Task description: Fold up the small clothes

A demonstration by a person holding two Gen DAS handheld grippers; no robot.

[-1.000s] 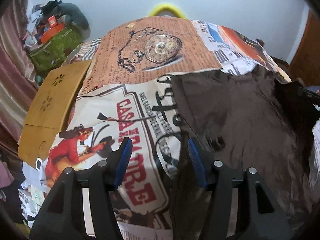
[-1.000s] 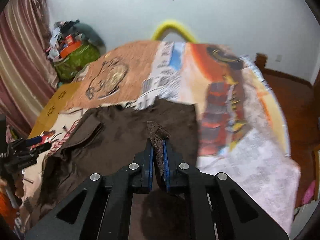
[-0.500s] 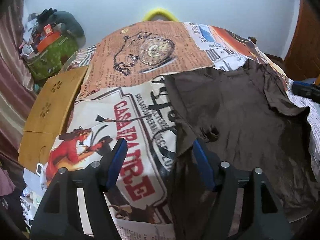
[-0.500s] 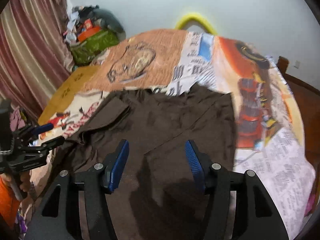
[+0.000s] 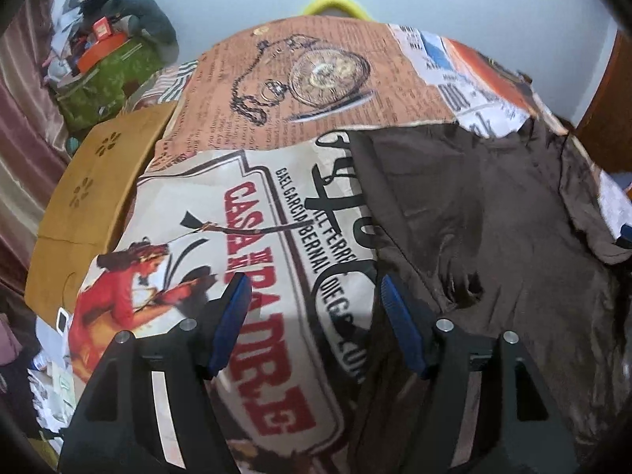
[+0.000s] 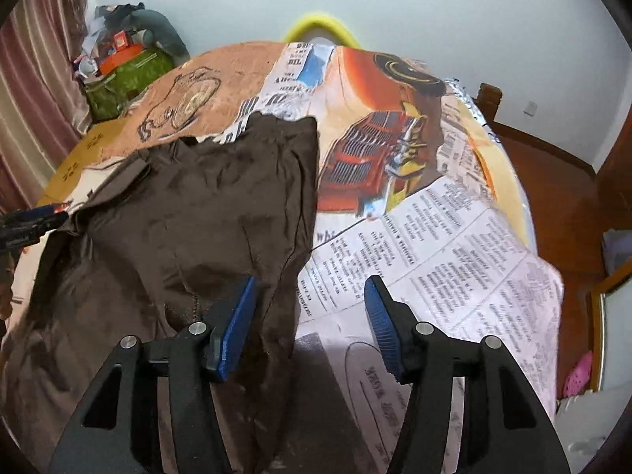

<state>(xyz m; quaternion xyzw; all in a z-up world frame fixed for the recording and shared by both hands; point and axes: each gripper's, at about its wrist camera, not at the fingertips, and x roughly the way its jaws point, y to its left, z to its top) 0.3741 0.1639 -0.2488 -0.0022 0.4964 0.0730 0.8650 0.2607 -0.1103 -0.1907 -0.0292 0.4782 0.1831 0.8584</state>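
The brown garment [image 6: 189, 213] lies spread and wrinkled on the printed cover [image 5: 221, 205] of what looks like a bed, filling the 3 to 5 o'clock part of the left wrist view and the 8 to 11 o'clock part of the right wrist view. It looks thin, limp and light: it creases everywhere, one flap at its 10 o'clock corner is turned over on itself, and it will likely sag and slide on the smooth cover when lifted, so a single layer may slip out of a shallow pinch. The straight hem edges and corners seem the best hold. The right claw [image 6: 310, 326] is spread wide, empty, straddling the garment's near right-hand edge, its left pad over cloth and its right pad over bare cover. The left claw [image 5: 316, 330] is likewise wide apart and empty, set over the garment's opposite edge. A wooden board [image 5: 91, 193] lies beyond at 9 o'clock.
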